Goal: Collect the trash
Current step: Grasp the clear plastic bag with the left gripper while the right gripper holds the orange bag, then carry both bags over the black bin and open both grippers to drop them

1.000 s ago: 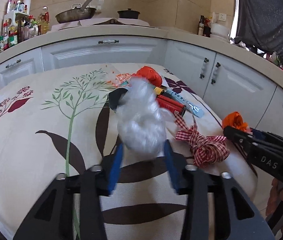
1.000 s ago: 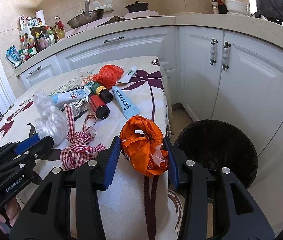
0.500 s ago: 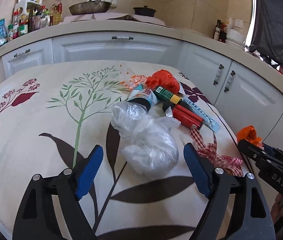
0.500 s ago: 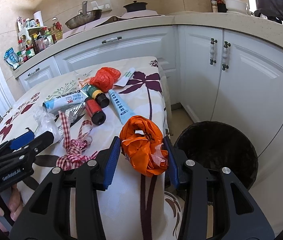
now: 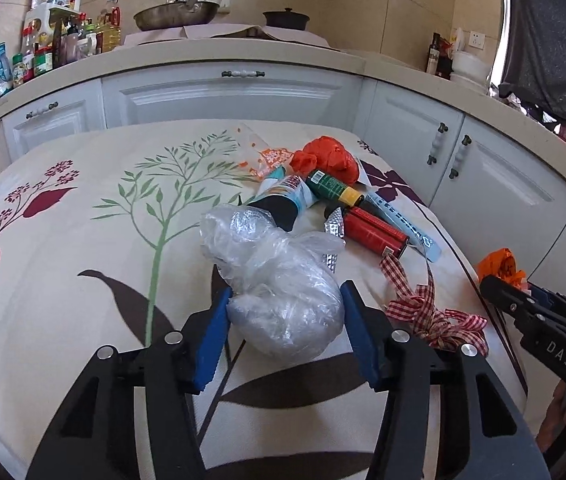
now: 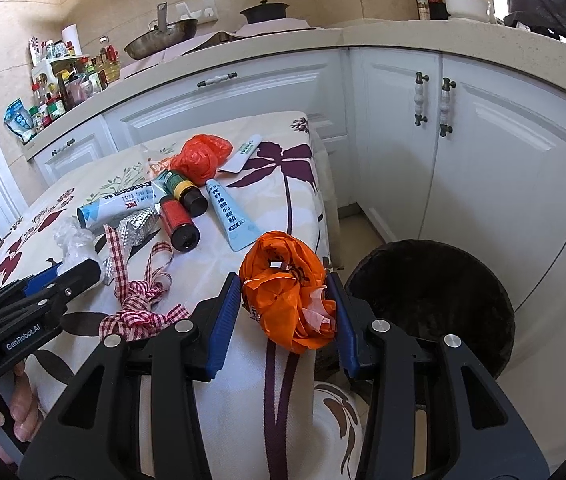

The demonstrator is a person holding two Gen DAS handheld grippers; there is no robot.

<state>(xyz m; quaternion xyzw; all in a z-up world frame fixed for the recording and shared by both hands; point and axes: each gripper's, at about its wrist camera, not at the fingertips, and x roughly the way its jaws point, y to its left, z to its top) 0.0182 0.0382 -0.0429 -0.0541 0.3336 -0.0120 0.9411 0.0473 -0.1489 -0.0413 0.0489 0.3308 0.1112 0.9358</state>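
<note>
Trash lies scattered on the floral tablecloth (image 5: 63, 280). Leftmost, the clear plastic bag (image 5: 279, 292) sits between the blue pads of the left gripper (image 5: 287, 320), which touch both its sides in a clamp. Beside it lies the red checked ribbon (image 6: 139, 300), with a silver blister pack (image 6: 139, 224), tubes and two small bottles behind. Further right, the right gripper (image 6: 287, 304) is pressed shut around a crumpled orange bag (image 6: 287, 292) at the table's edge. The black trash bin (image 6: 435, 304) stands on the floor just beyond.

Left tongs (image 5: 285, 312) closing on load, right tongs (image 6: 287, 304) clamped
</note>
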